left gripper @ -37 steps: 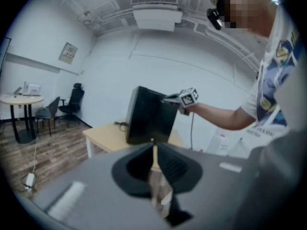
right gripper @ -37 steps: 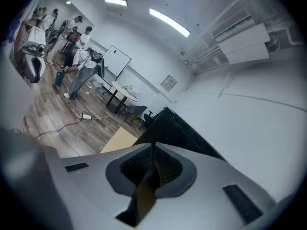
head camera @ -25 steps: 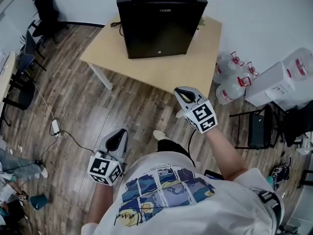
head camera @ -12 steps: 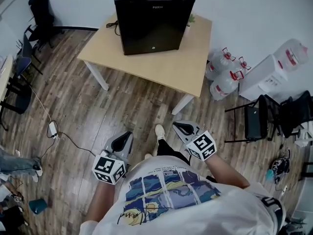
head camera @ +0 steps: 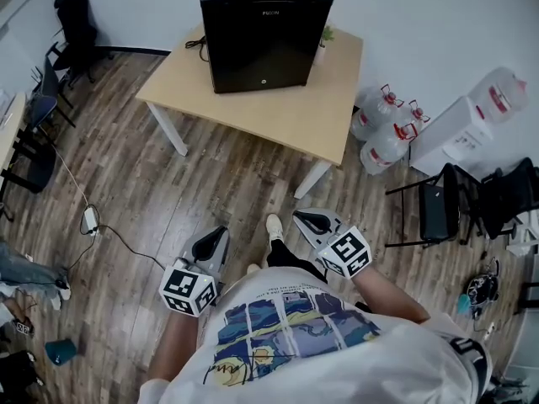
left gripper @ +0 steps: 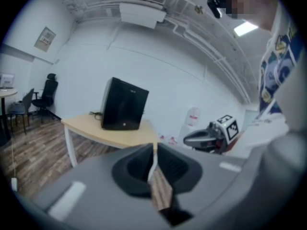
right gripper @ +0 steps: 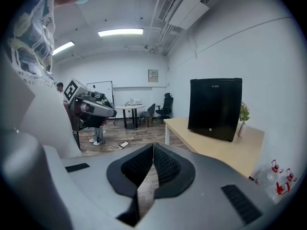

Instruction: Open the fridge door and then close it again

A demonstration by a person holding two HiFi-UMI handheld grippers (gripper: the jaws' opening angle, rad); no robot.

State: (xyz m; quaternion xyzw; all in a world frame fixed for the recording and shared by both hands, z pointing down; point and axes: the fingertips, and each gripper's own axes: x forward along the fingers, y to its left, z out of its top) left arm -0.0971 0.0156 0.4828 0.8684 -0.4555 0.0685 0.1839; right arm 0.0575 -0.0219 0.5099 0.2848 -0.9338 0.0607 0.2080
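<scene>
The black mini fridge (head camera: 265, 32) stands on a light wooden table (head camera: 286, 120) at the far side, its door closed. It also shows in the left gripper view as the fridge (left gripper: 123, 104) and in the right gripper view as the fridge (right gripper: 215, 108), well ahead of the jaws. My left gripper (head camera: 221, 232) hangs low beside the person's torso, shut and empty. My right gripper (head camera: 305, 217) is held at the other side, also shut with nothing in it. Both are far from the fridge, over the wood floor. The pads meet in my left gripper (left gripper: 154, 147) and my right gripper (right gripper: 153, 147).
Water jugs (head camera: 383, 129) and a white dispenser (head camera: 480, 124) stand right of the table. A black chair (head camera: 446, 209) is at the right, and office chairs (head camera: 42, 99) at the left. A power strip with cable (head camera: 91, 219) lies on the floor. A small plant (head camera: 327, 34) sits beside the fridge.
The right gripper has drawn back from near the table's front edge to beside the torso. The left gripper shifted slightly. The fridge door stays closed.
</scene>
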